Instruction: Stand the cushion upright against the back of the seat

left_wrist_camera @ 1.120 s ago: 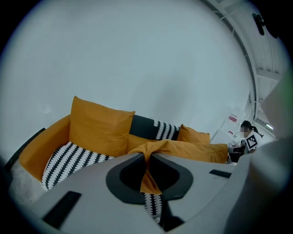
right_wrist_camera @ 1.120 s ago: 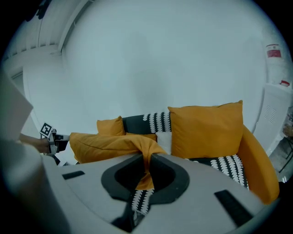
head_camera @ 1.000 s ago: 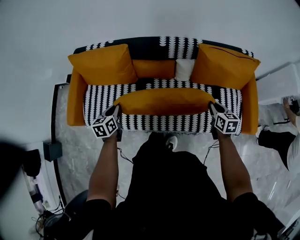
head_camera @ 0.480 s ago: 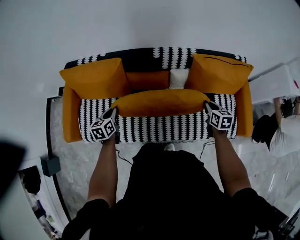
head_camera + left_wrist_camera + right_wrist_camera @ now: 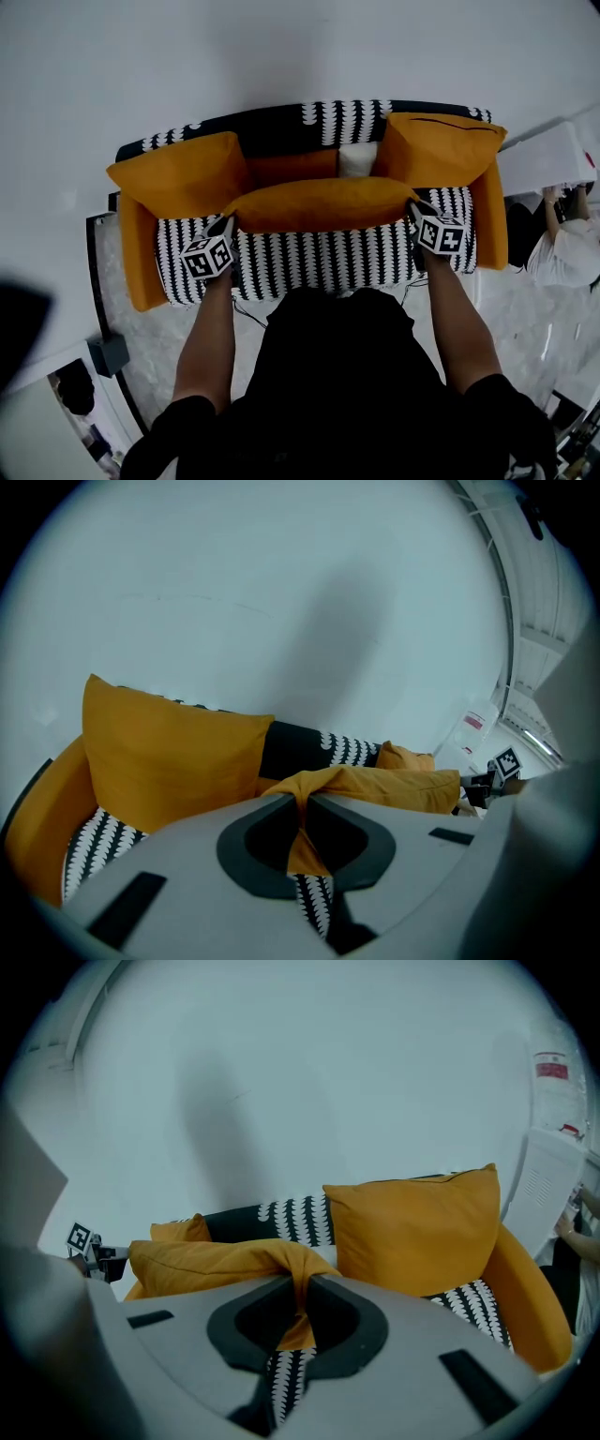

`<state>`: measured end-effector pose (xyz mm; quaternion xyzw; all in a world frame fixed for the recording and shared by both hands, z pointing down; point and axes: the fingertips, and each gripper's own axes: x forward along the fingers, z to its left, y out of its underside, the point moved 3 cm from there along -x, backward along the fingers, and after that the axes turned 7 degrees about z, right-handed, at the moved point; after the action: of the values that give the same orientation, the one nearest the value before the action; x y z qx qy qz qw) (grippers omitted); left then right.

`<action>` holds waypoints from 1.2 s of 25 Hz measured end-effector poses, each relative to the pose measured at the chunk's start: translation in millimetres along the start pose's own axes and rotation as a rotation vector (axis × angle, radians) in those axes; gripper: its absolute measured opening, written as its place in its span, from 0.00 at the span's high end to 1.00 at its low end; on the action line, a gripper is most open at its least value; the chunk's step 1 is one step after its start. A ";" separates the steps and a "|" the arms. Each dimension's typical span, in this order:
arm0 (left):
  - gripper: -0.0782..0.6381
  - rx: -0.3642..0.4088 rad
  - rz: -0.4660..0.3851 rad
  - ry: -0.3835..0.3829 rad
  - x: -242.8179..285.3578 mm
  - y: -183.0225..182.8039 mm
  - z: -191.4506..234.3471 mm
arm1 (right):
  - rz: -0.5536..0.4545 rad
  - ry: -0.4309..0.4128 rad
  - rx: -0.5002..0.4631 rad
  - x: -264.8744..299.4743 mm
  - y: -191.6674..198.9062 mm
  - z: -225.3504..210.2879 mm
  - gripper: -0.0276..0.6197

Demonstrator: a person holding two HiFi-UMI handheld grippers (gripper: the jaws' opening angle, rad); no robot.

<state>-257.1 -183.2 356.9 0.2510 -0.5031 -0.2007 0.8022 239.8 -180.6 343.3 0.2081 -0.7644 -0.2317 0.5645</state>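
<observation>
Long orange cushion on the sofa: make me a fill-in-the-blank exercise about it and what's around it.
The left gripper and right gripper are both ___ on the ends of the long orange cushion.
The sofa seat is patterned black and ___.
A square cushion stands at each end of the seat, coloured ___.
Missing words: shut, white, orange.

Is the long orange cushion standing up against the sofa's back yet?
Not yet. The long cushion hangs lengthwise over the seat, its ends pinched by the left gripper and right gripper, not propped against the backrest.
</observation>
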 end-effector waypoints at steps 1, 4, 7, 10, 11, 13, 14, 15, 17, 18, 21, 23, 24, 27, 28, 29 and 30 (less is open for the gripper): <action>0.84 0.004 0.007 0.006 4.3 -3.3 2.6 | -0.001 0.006 0.008 3.3 -2.2 -0.2 0.87; 0.84 0.021 0.031 0.024 16.7 -12.1 9.7 | -0.003 0.024 0.031 15.3 -9.7 -1.4 0.87; 0.84 0.020 0.049 0.027 28.8 -18.8 17.6 | 0.001 0.034 0.049 30.6 -17.6 -2.6 0.87; 0.84 -0.002 0.062 0.018 40.7 -24.2 24.6 | 0.017 0.037 0.050 46.6 -24.7 -4.9 0.87; 0.84 -0.004 0.069 0.017 45.8 -25.7 25.8 | 0.027 0.039 0.049 52.5 -26.5 -7.4 0.87; 0.84 0.002 0.082 0.014 55.7 -28.5 27.4 | 0.045 0.046 0.050 64.0 -29.3 -13.0 0.87; 0.84 0.007 0.082 0.014 60.4 -31.3 28.0 | 0.051 0.048 0.053 69.8 -31.2 -15.6 0.87; 0.84 0.011 0.078 0.014 65.2 -35.3 28.4 | 0.054 0.049 0.055 75.7 -33.9 -18.2 0.87; 0.84 0.009 0.063 0.016 74.8 -43.5 28.6 | 0.059 0.049 0.056 86.9 -40.0 -23.9 0.87; 0.84 0.002 0.056 0.017 79.2 -46.5 28.6 | 0.061 0.049 0.053 92.3 -42.9 -26.9 0.87; 0.84 -0.023 0.044 0.011 91.1 -54.9 29.5 | 0.067 0.041 0.038 110.1 -53.7 -33.9 0.87; 0.84 -0.036 0.046 0.001 97.8 -60.5 31.5 | 0.071 0.037 0.023 120.7 -63.5 -35.8 0.87; 0.84 -0.042 0.049 -0.006 100.4 -63.1 32.8 | 0.075 0.040 0.017 125.0 -68.2 -36.3 0.87; 0.84 -0.058 0.056 -0.028 107.9 -71.6 37.4 | 0.078 0.040 0.010 135.9 -80.7 -36.1 0.87; 0.84 -0.063 0.058 -0.035 110.5 -73.2 38.4 | 0.080 0.039 0.008 138.5 -83.2 -36.3 0.87; 0.84 -0.069 0.060 -0.041 113.0 -74.2 39.5 | 0.082 0.037 0.006 140.8 -85.1 -36.5 0.87; 0.84 -0.076 0.062 -0.045 115.2 -75.1 40.9 | 0.084 0.034 0.003 143.2 -86.9 -36.4 0.87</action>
<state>-251.8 -317.2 407.8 0.2003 -0.5204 -0.2005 0.8055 240.1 -338.0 411.1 0.1805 -0.7633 -0.2029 0.5862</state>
